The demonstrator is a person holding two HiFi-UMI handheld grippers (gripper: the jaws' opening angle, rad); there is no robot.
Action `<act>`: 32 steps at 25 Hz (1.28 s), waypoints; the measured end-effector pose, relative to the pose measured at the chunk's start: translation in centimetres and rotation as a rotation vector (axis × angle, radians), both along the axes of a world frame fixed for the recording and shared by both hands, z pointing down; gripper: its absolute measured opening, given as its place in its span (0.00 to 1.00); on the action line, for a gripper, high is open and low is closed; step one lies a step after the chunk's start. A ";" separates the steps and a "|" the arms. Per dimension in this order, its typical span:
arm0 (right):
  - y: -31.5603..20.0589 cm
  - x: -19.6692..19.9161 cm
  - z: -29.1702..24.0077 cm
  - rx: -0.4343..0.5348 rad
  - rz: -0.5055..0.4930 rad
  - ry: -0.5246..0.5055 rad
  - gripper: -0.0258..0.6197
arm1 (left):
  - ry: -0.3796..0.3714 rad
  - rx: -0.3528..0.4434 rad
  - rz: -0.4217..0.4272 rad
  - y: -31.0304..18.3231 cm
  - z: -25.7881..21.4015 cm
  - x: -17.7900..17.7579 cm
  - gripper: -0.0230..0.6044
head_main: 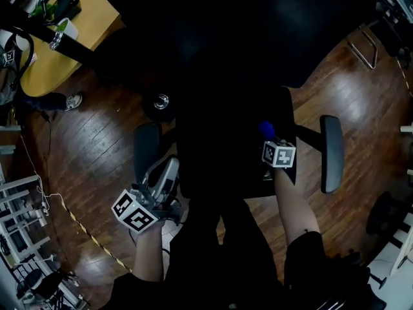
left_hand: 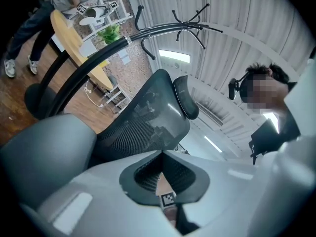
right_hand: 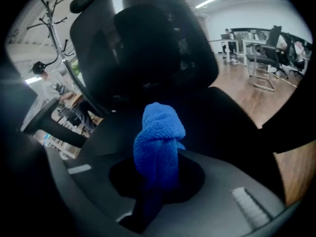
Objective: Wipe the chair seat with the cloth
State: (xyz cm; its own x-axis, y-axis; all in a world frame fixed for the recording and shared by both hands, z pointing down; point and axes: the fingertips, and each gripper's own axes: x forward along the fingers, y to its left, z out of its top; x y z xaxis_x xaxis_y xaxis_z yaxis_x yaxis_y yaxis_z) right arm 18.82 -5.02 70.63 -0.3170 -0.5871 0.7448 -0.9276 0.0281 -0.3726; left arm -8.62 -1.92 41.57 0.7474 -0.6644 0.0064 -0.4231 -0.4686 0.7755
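right tongs (right_hand: pixel 157 174) clenched on cloth (right_hand: pixel 158 132) above chair seat (right_hand: pixel 224 117) | left tongs (left_hand: pixel 161 154) pinched shut, empty | progress: likely early, seat wiping mostly ahead

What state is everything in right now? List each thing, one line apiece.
Cloth: bunched and clamped, its end poking out past the jaws; whether it touches the seat can't be told.
Right hand-held gripper: shut on the cloth.
Left hand-held gripper: shut, nothing in it.
Chair: upright, nobody sitting in it.
Seat: bare and dark; no dirt or wet can be made out.
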 end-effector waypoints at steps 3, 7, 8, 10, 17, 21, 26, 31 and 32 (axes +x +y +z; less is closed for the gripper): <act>-0.3 -8.6 -0.6 0.006 -0.173 -0.019 0.09 | 0.009 0.007 -0.021 0.3 -0.4 -1.1 0.02; 0.5 -19.7 -0.9 -0.002 -0.308 -0.174 0.09 | 0.005 0.009 -0.048 0.9 -0.8 -2.3 0.02; 1.0 -21.9 -0.9 -0.005 -0.338 -0.199 0.09 | 0.004 0.009 -0.053 1.1 -0.8 -2.5 0.02; 2.1 -25.9 -1.0 -0.007 -0.407 -0.243 0.09 | 0.005 0.009 -0.061 1.2 -0.8 -2.9 0.02; 2.7 -28.1 -0.6 0.019 -0.493 -0.189 0.09 | 0.007 0.017 -0.076 1.3 -1.1 -3.9 0.02; 2.8 -24.0 0.2 0.042 -0.430 -0.108 0.09 | 0.007 0.017 -0.062 1.4 -1.0 -3.3 0.02; 2.4 -15.6 1.7 0.033 -0.277 -0.022 0.09 | -0.002 0.014 -0.026 1.0 -0.7 -2.0 0.02; 3.1 -4.9 2.0 0.027 -0.074 0.043 0.09 | -0.009 0.009 0.004 0.9 -0.6 -0.6 0.02; 3.5 -2.9 1.9 0.016 -0.038 0.061 0.09 | -0.010 0.010 0.011 0.9 -0.7 -0.4 0.02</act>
State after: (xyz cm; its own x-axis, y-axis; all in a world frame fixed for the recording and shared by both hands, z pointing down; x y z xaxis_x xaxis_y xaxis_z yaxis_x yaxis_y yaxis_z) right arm 15.92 -1.55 72.52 -0.2932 -0.5875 0.7542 -0.9468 0.0687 -0.3145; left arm -8.98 -1.04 40.90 0.7543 -0.6565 0.0077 -0.4261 -0.4805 0.7665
